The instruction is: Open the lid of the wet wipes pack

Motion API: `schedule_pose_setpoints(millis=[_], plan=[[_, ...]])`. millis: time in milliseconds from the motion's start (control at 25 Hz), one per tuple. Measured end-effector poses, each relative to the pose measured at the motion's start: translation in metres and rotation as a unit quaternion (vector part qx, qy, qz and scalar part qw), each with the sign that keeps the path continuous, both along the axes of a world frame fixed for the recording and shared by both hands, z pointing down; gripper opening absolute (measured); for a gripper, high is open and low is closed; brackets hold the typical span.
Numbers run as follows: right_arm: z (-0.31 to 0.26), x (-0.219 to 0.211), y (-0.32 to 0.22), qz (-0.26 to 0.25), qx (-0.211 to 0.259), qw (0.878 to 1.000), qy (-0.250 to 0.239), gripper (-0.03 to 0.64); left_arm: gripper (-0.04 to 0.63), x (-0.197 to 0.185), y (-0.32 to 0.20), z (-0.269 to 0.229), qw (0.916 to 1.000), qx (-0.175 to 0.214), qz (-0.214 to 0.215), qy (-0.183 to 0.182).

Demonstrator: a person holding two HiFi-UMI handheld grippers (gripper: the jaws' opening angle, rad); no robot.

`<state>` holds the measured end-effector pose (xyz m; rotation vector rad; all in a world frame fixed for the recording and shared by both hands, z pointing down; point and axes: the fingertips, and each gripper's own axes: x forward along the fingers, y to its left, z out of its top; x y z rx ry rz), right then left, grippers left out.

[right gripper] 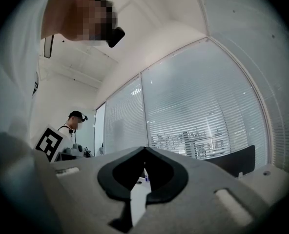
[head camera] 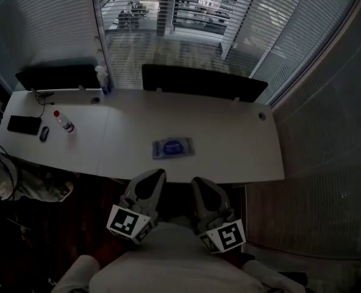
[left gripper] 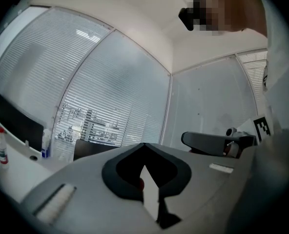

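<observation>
The wet wipes pack (head camera: 173, 147) is a blue-grey flat packet with a darker oval lid, lying near the front edge of the white desk (head camera: 241, 145). It shows only in the head view. My left gripper (head camera: 158, 173) and right gripper (head camera: 197, 180) are side by side close to my body, below the desk's front edge and short of the pack. Both point level toward the desk. In the left gripper view the left gripper's (left gripper: 144, 145) jaws meet at the tip with nothing between them. The right gripper's (right gripper: 144, 149) jaws are likewise closed on nothing.
On the desk's left part lie a clear bottle with a red cap (head camera: 63, 122), a black mouse (head camera: 44, 133) and a black flat item (head camera: 24, 124). Two black panels (head camera: 199, 81) stand along the back edge, before slatted blinds. Another person (right gripper: 75, 123) stands at a distance.
</observation>
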<state>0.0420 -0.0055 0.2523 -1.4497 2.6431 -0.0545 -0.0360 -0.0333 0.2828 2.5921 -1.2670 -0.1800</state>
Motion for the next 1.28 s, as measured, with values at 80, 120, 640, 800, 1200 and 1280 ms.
schedule_pose_setpoints(millis=[80, 120, 640, 800, 1200, 1280], plan=[[0.0, 0.006, -0.006, -0.003, 0.0, 1.0, 0.002, 0.0, 0.003, 0.005, -0.006, 0.002, 1.0, -0.003, -0.006, 0.005], [0.002, 0.009, -0.01, -0.004, -0.001, 1.0, 0.007, 0.0, 0.003, 0.007, -0.01, 0.004, 0.9999, -0.005, -0.01, 0.007], [0.052, 0.008, -0.058, -0.051, -0.012, 0.994, 0.091, 0.002, 0.003, 0.01, -0.062, 0.062, 0.9976, -0.054, -0.033, -0.026], [0.089, 0.005, -0.077, -0.066, -0.011, 0.989, 0.135, 0.003, 0.003, 0.009, -0.082, 0.097, 0.9948, -0.083, -0.048, -0.032], [0.189, -0.002, -0.118, -0.104, -0.048, 0.964, 0.24, 0.032, 0.003, 0.006, -0.121, 0.172, 0.9893, -0.115, -0.06, -0.068], [0.205, -0.004, -0.126, -0.107, -0.053, 0.961, 0.25, 0.032, 0.002, 0.007, -0.126, 0.188, 0.9874, -0.128, -0.056, -0.074]])
